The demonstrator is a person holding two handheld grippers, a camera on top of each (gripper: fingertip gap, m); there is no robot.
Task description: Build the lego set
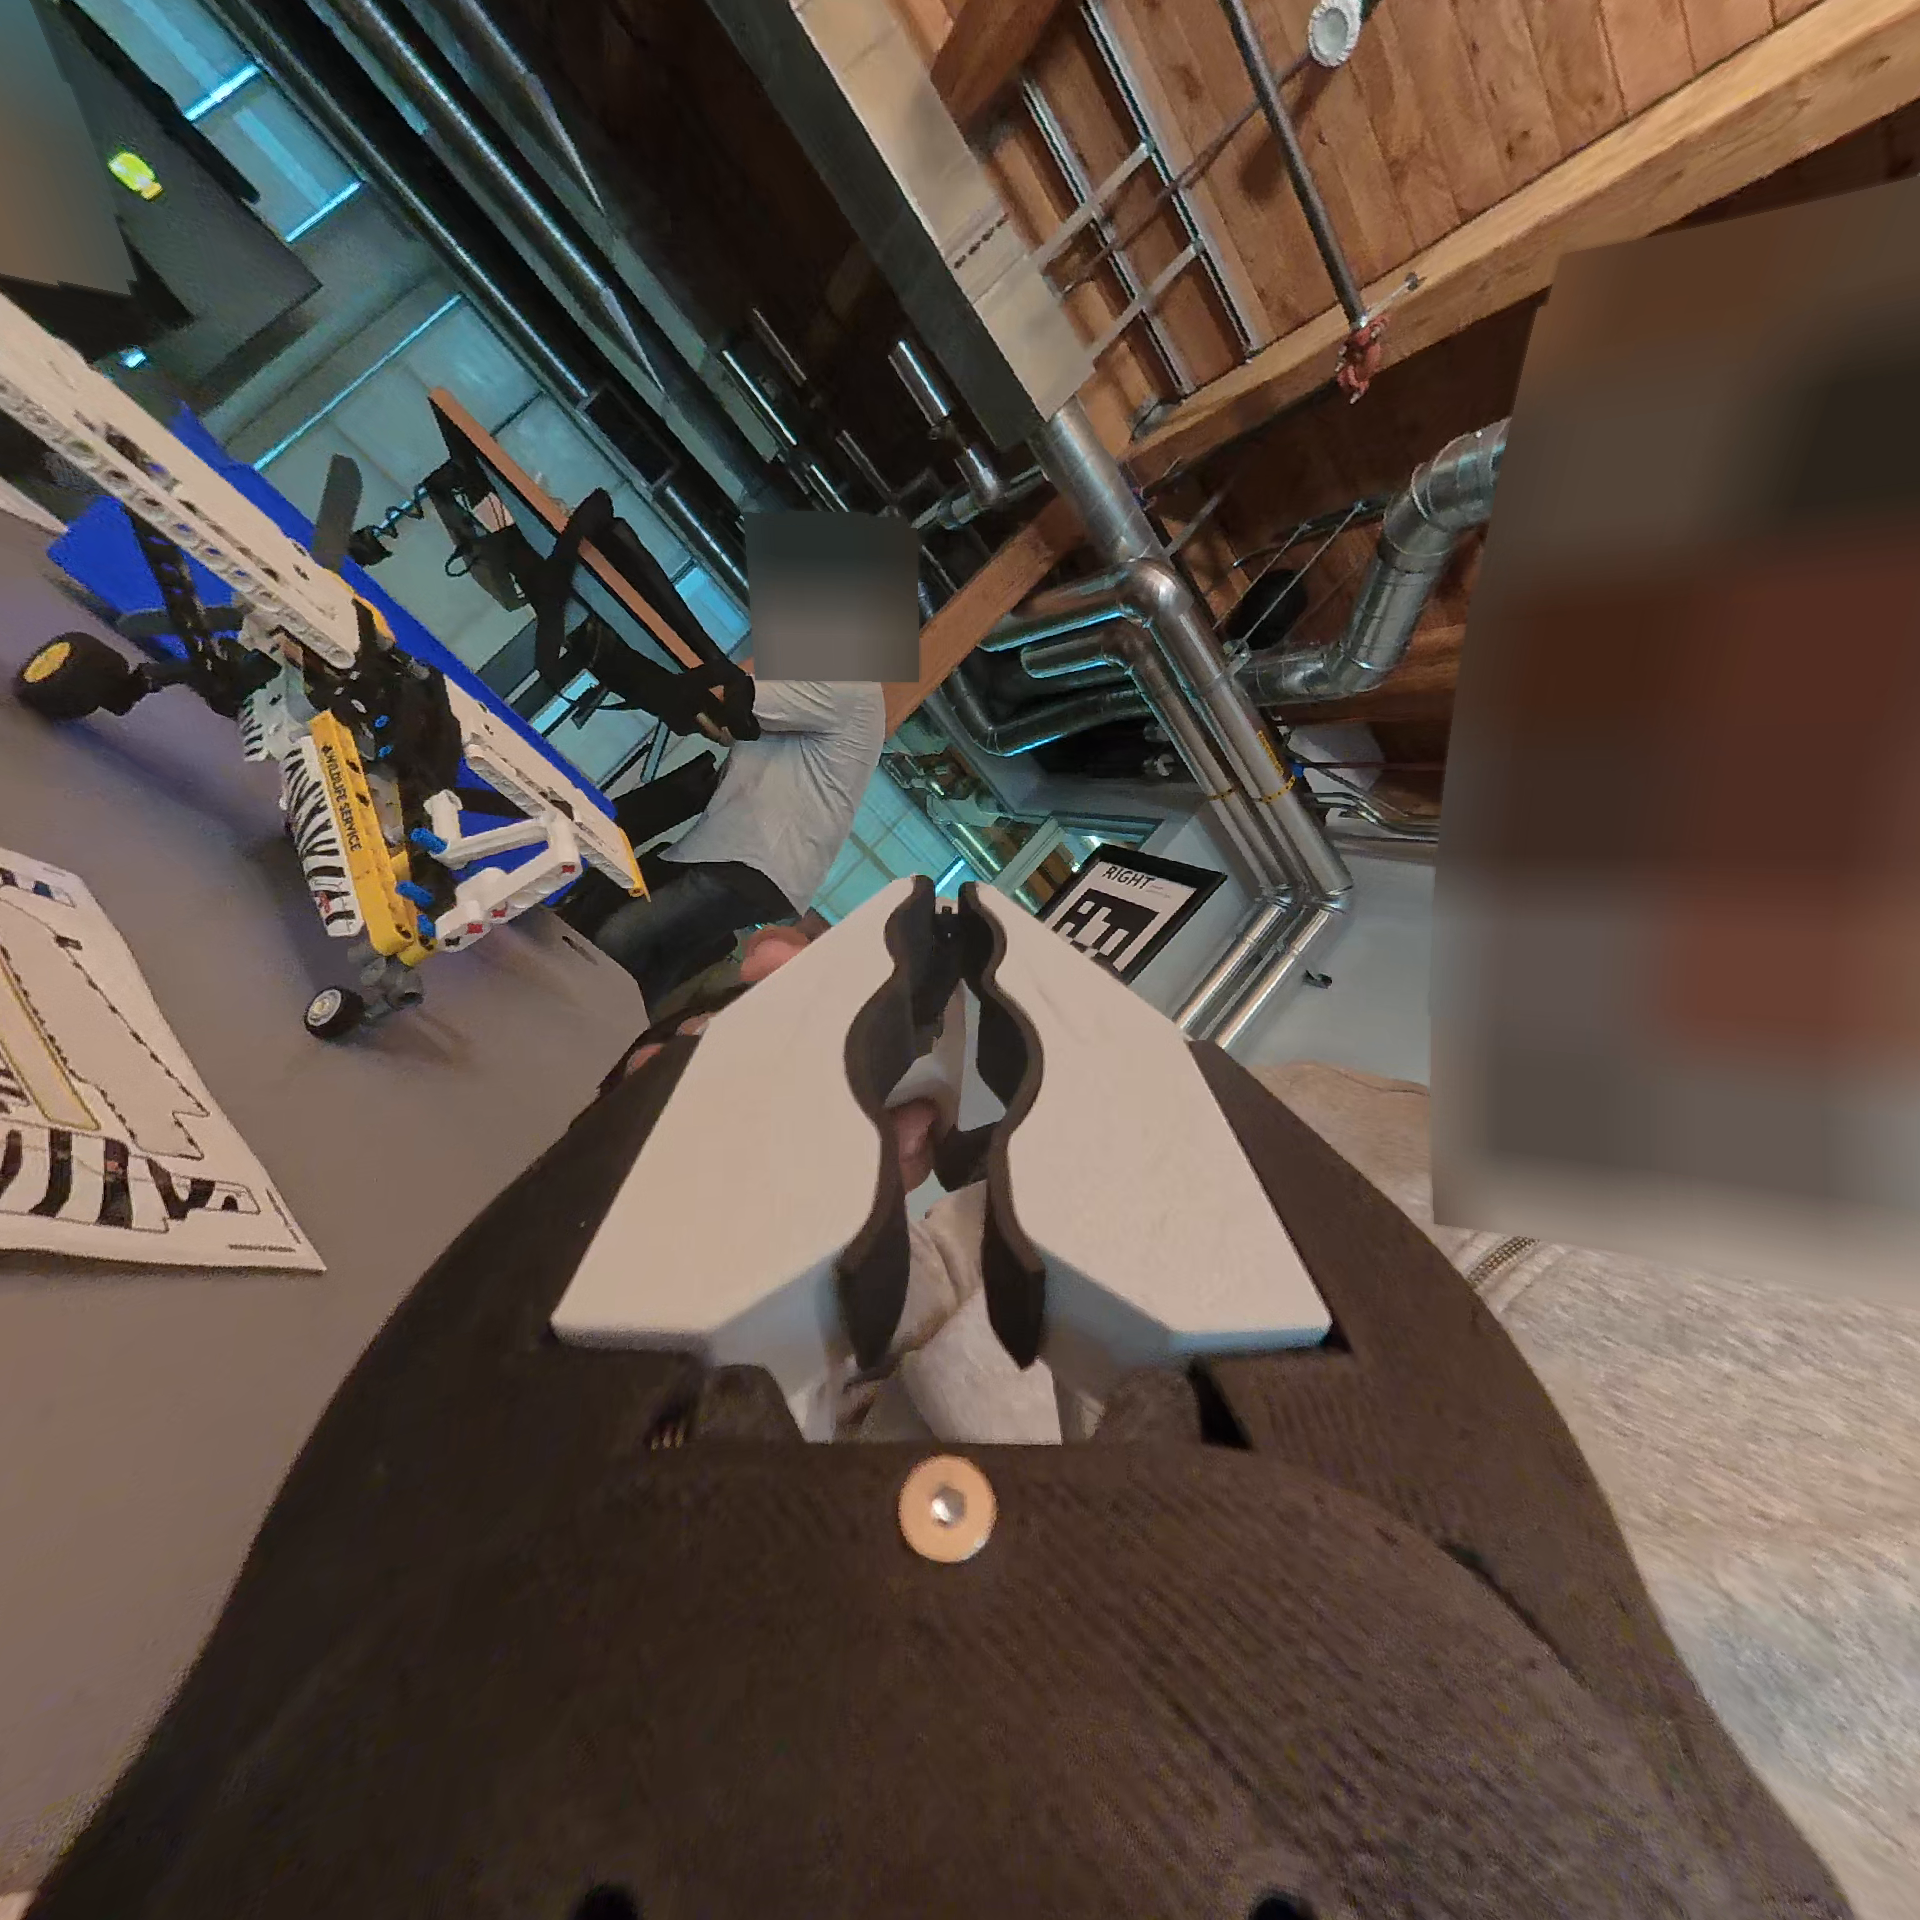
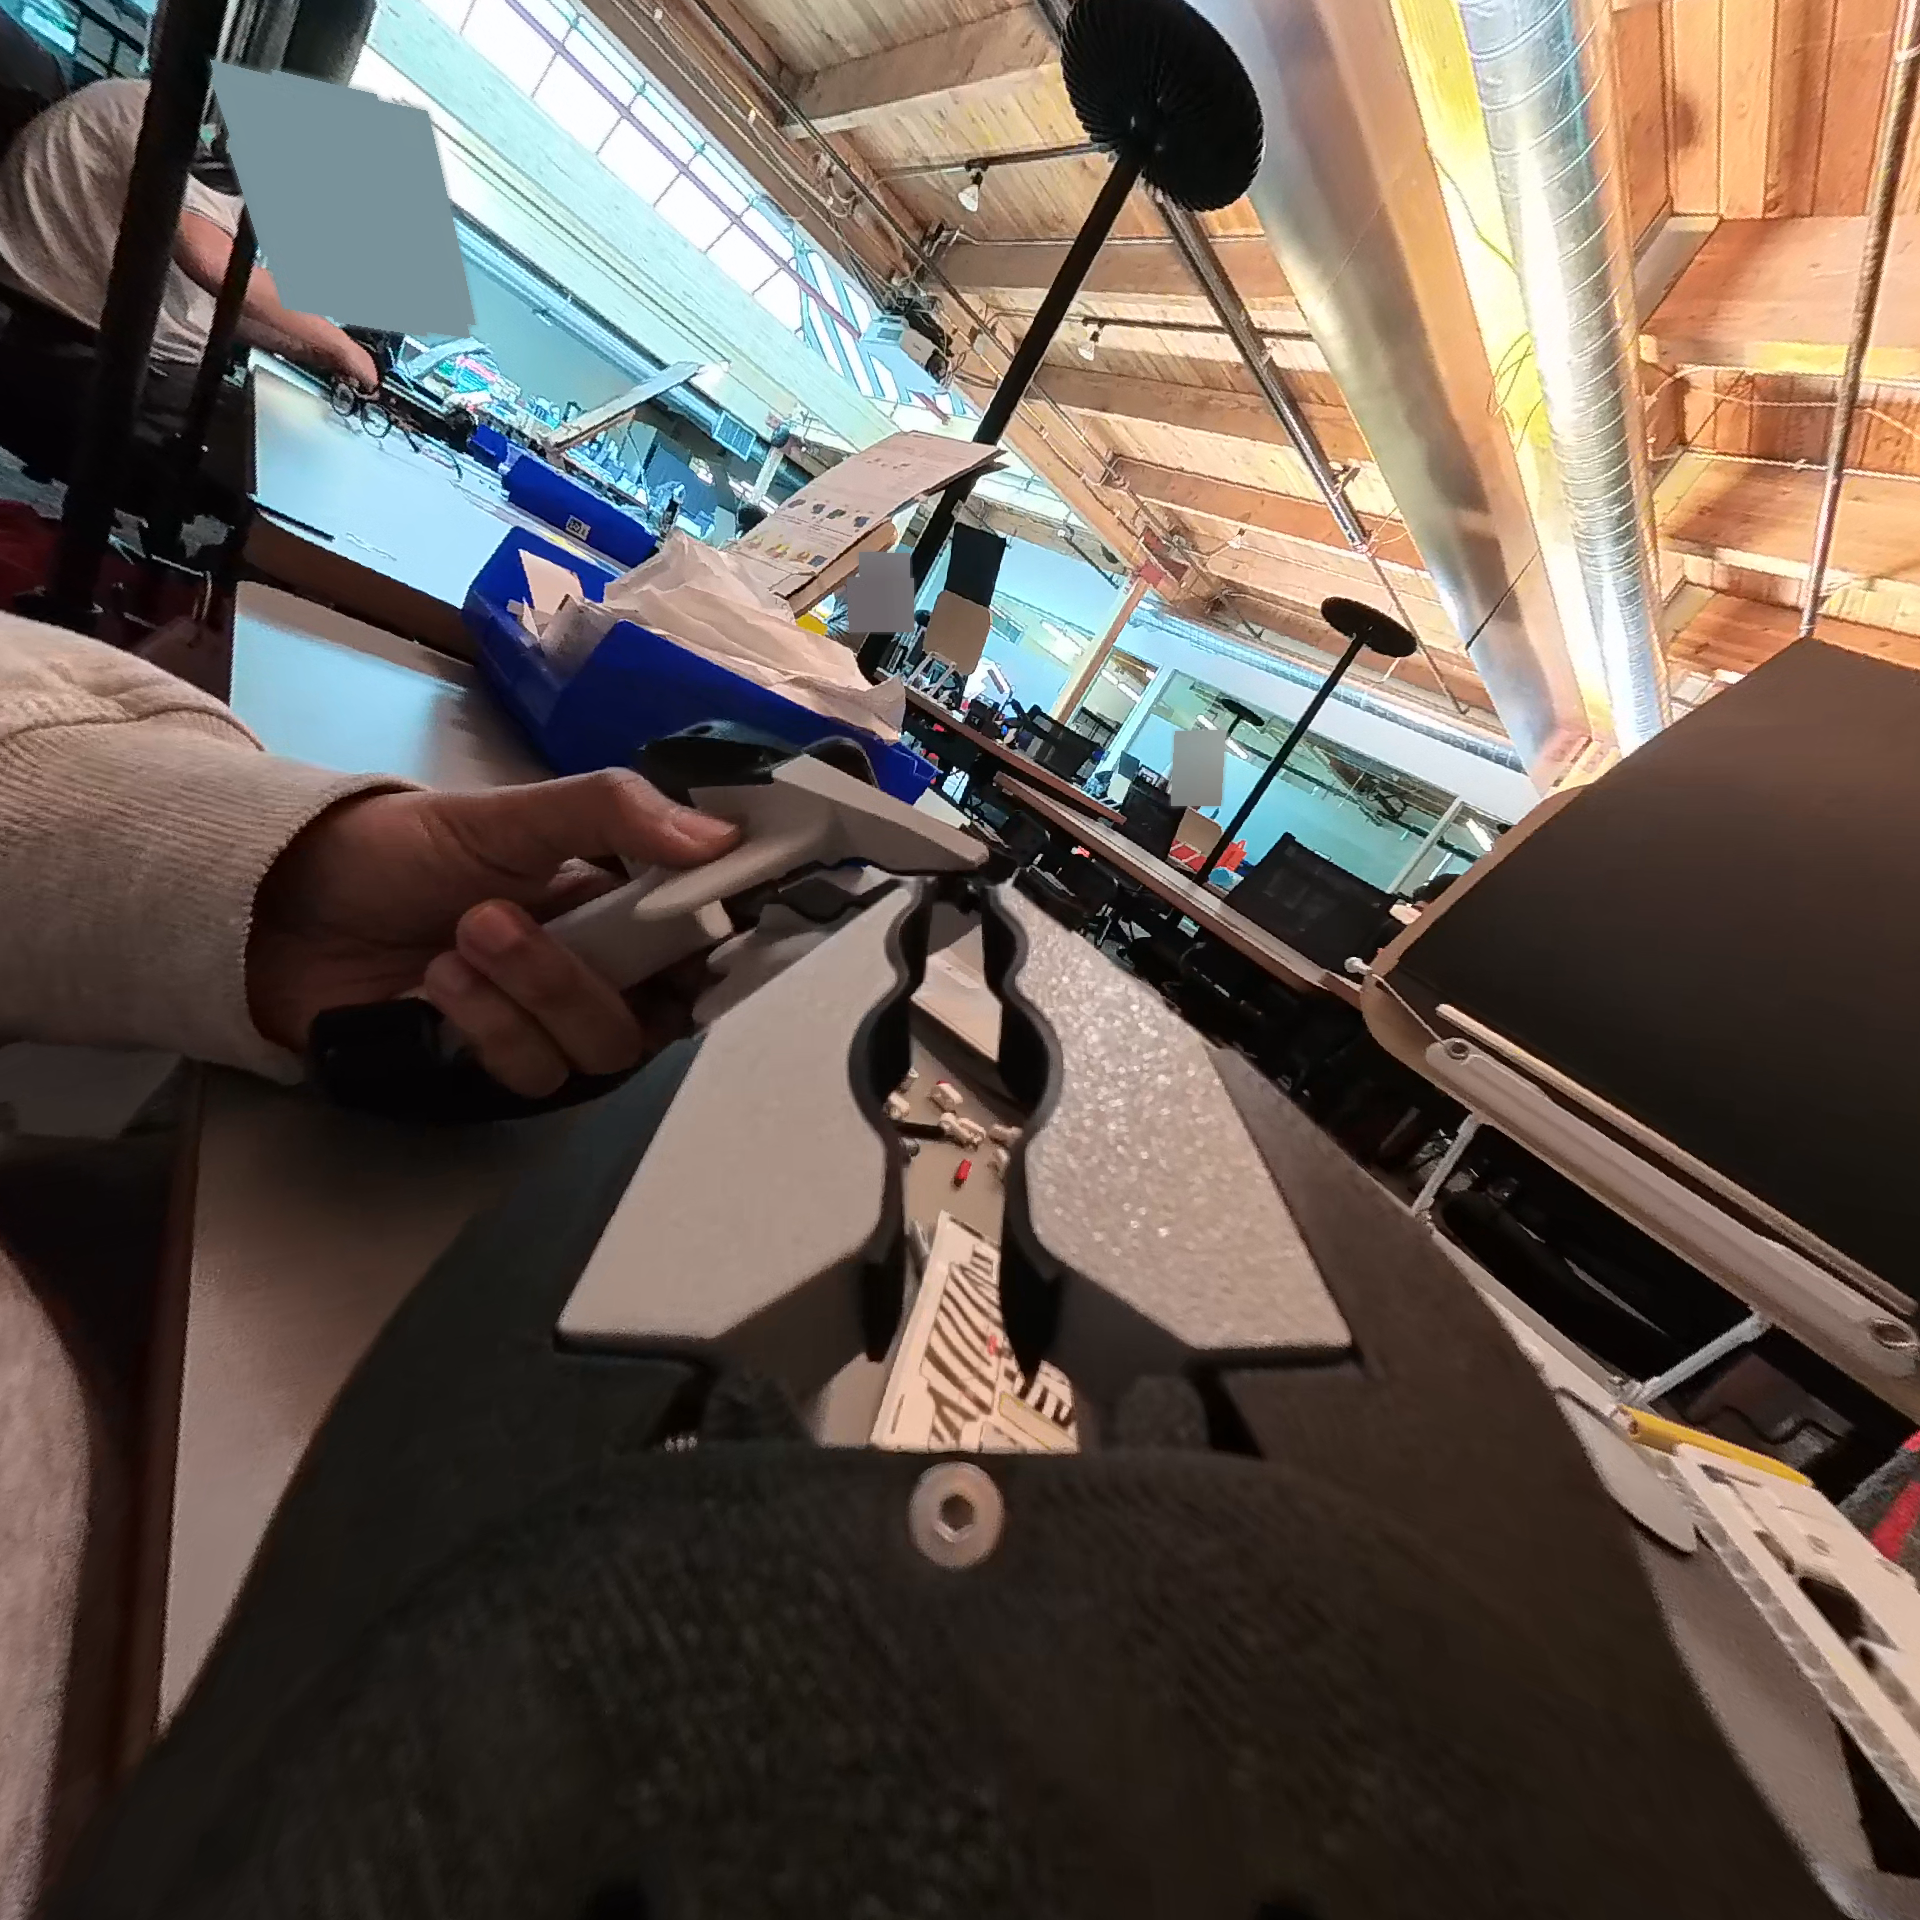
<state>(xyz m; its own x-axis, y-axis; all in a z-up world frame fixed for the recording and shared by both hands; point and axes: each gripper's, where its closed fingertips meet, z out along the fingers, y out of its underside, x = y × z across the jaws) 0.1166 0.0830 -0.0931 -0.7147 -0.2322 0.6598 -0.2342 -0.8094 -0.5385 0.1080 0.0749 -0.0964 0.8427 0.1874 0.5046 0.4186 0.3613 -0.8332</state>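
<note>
My left gripper (image 1: 945,902) points up, its jaws nearly closed on a small black piece (image 1: 948,923) at the tips. My right gripper (image 2: 951,888) meets it tip to tip and its jaws are nearly closed on a small dark piece (image 2: 975,883). In the right wrist view a hand (image 2: 468,914) holds the left gripper (image 2: 831,821), whose tip touches mine. The partly built Lego plane (image 1: 353,748), yellow and white with zebra stripes, stands on the grey table at the left. Loose small pieces (image 2: 945,1122) lie on the table below my right fingers.
A striped sticker sheet (image 1: 104,1091) lies on the table, also under the right gripper (image 2: 966,1351). A blue bin (image 2: 665,686) holds bags behind the hand. A dark board on a stand (image 2: 1662,883) and a white Lego part (image 2: 1818,1590) are at right. A seated person (image 1: 790,790) is behind.
</note>
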